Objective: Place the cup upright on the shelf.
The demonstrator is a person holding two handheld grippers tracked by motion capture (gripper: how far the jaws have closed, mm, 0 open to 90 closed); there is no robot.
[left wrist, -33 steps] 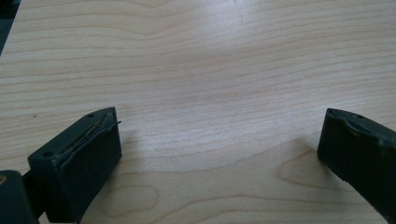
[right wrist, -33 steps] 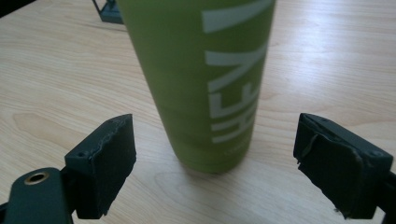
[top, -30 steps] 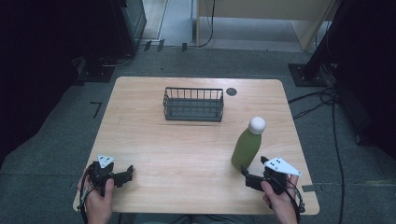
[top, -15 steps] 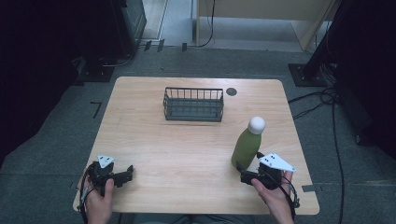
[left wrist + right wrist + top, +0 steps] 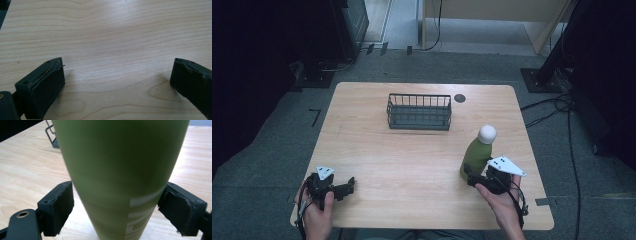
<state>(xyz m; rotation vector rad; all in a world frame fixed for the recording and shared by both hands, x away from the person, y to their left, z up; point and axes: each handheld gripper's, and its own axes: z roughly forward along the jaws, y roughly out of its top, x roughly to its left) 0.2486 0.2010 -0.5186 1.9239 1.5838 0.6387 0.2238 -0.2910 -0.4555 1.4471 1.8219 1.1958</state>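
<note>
Two jaws of the right gripper (image 5: 472, 179) are standing wide open around the base of the upright green bottle (image 5: 475, 156), in front and right of the wire basket (image 5: 419, 112) on the worktop (image 5: 412, 160), seemingly not yet touching its stiff, probably slippery, tapering wall, while the left gripper (image 5: 347, 186) is resting open and empty.

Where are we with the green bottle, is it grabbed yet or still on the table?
Done: the right hand-held gripper is placed around the green bottle, one jaw on each side. In hand: the grasp itself, since the jaws look open, hardly touching the bottle. Left: closing and lifting; the bottle stands upright on the table, the wire basket sits empty, and the left hand-held gripper rests open.
</note>
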